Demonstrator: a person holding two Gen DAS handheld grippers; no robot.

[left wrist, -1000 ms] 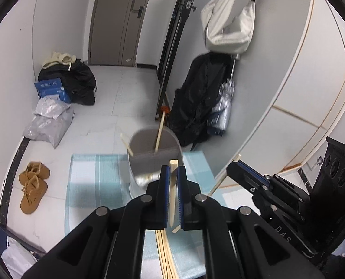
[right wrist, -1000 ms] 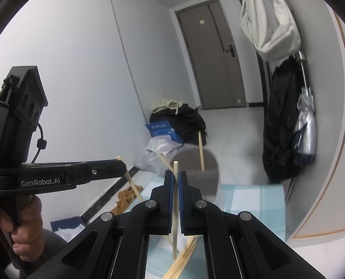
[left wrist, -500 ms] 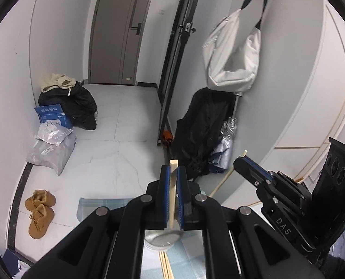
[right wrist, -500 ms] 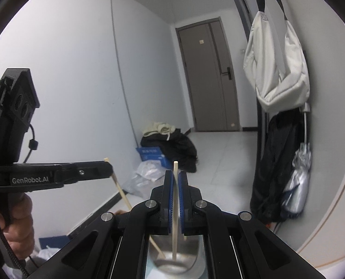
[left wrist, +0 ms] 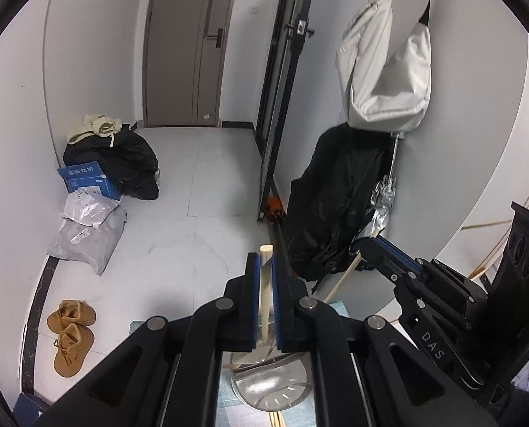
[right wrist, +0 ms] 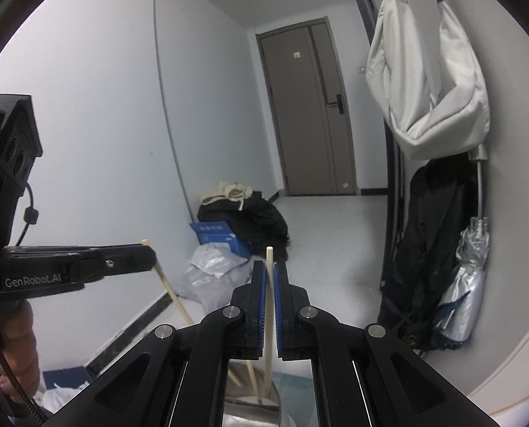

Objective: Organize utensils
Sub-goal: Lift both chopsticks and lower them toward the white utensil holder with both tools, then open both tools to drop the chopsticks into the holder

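Two grippers, each clamped tight on one chopstick. The left gripper (left wrist: pixel 263 277) pinches its chopstick (left wrist: pixel 264 295) near the top end; the right gripper (right wrist: pixel 270 284) grips its chopstick (right wrist: pixel 268 306) likewise. Both sticks hang with lower ends over the metal cup (left wrist: pixel 275 388), evidently for dropping in upright. More sticks stand inside it.
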